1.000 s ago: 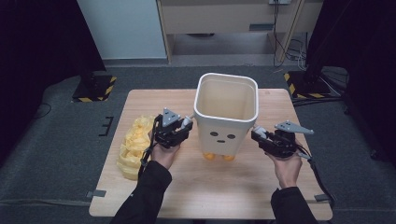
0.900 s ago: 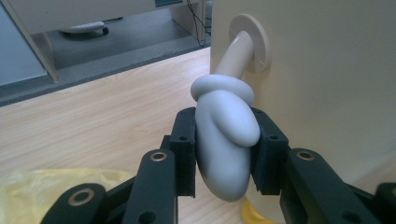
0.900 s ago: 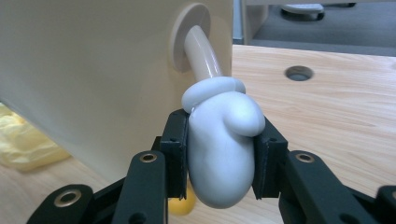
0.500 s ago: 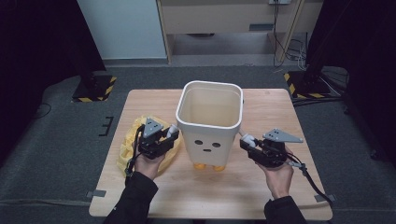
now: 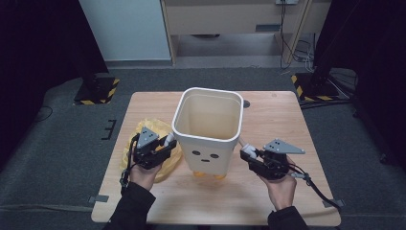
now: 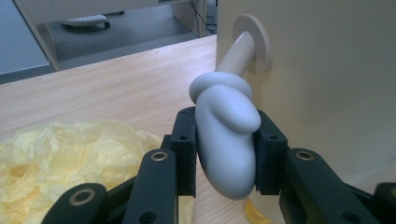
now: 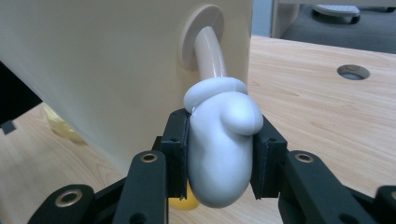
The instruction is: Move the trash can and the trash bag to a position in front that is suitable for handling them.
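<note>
Bin (image 5: 208, 129) nearer than before, claws clamping its mitten handles, tilted

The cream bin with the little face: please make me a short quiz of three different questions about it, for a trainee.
1. True or false: each gripper is shut on one mitten-shaped hand of the bin.
2. What lies on the table by the left gripper? A) yellow plastic bag B) blue towel C) red cup
3. What colour are the bin's feet?

Key:
1. True: left mitten, right mitten, right gripper.
2. A, the yellow plastic bag.
3. Yellow feet.
</note>
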Demonstrator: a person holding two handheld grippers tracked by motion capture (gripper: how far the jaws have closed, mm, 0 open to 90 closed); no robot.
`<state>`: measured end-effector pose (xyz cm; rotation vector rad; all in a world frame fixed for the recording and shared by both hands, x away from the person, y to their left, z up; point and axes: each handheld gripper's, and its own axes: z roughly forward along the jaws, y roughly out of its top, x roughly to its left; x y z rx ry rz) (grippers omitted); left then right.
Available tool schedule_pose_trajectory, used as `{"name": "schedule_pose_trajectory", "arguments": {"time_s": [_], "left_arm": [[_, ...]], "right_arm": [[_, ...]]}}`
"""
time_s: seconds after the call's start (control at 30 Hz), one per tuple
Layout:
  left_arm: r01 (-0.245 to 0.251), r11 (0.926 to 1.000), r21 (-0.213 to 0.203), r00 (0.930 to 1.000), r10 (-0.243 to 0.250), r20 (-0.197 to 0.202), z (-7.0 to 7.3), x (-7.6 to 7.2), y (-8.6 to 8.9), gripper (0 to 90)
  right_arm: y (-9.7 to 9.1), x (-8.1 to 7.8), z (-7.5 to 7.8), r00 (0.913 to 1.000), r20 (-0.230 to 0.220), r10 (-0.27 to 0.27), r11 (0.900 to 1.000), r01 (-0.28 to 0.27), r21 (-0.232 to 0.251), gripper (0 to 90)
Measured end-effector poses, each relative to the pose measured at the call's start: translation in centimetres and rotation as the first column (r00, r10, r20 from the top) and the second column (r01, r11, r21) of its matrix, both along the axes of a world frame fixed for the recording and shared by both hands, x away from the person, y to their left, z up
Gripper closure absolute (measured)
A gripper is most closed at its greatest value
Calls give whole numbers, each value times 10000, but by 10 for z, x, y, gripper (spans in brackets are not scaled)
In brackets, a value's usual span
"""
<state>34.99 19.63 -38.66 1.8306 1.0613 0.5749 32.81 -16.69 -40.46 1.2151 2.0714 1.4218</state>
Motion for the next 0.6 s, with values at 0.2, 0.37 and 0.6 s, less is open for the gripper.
{"name": "schedule_pose_trajectory", "arguments": {"time_s": [0.2, 0.37, 0.6], "left_arm": [[108, 9998, -165, 9999, -109, -68, -2, 1, 0, 661], [-94, 9999, 74, 9999, 94, 124, -1, -4, 6, 567], [-410, 9910, 1278, 9990, 429, -122, -9, -28, 36, 433]], "right_arm": [[0, 0, 0, 9998, 37, -181, 9998, 182, -84, 638], [-4, -1, 3, 9992, 301, -272, 9996, 275, -85, 422], [-43, -2, 7, 9931, 655, -969, 9927, 917, 779, 254]]}}
